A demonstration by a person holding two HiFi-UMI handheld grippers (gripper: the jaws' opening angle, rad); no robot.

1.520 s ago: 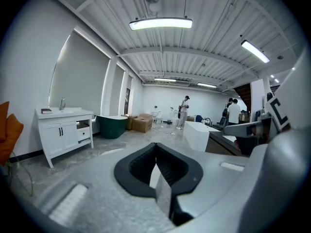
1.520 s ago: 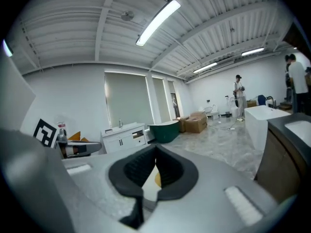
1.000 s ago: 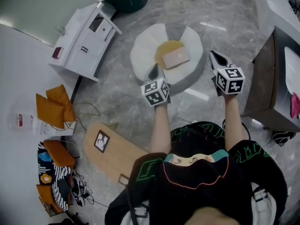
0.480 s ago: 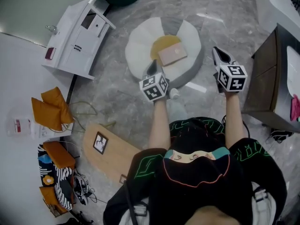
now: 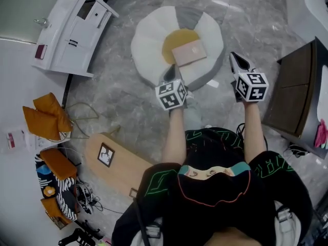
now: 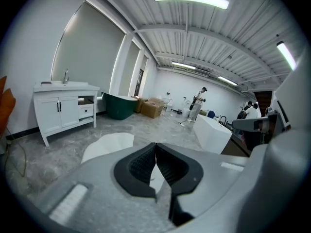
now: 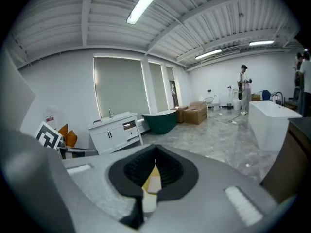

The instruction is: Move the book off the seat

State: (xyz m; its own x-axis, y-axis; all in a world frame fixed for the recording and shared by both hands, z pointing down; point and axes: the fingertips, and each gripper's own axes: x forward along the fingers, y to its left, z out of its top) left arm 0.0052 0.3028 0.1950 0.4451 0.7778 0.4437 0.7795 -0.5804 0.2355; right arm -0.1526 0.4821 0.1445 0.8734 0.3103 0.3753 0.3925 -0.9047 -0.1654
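The pinkish book (image 5: pixel 189 53) lies flat on the yellow centre of a round white and grey floor seat (image 5: pixel 151 45). My left gripper (image 5: pixel 168 75) hangs over the seat's near edge, just short of the book, with its jaws shut and empty. My right gripper (image 5: pixel 236 61) is held to the right of the seat, over the floor, also shut on nothing. In the left gripper view the left gripper's (image 6: pixel 155 152) dark pads meet, with the white seat (image 6: pixel 107 147) beyond. In the right gripper view the right gripper's (image 7: pixel 154 163) pads touch, and a sliver of yellow seat and book shows below them.
A white vanity cabinet (image 5: pixel 72 29) stands on the floor at the upper left. A dark wooden cabinet (image 5: pixel 297 96) is close on the right. A wooden board (image 5: pixel 120 163) and orange cushions (image 5: pixel 43 119) lie at the left. A white bathtub (image 6: pixel 211 130) stands further off.
The head view has shifted, so the seat and vanity sit higher and further left in frame. Both grippers stay shut and keep about the same distance from the seat.
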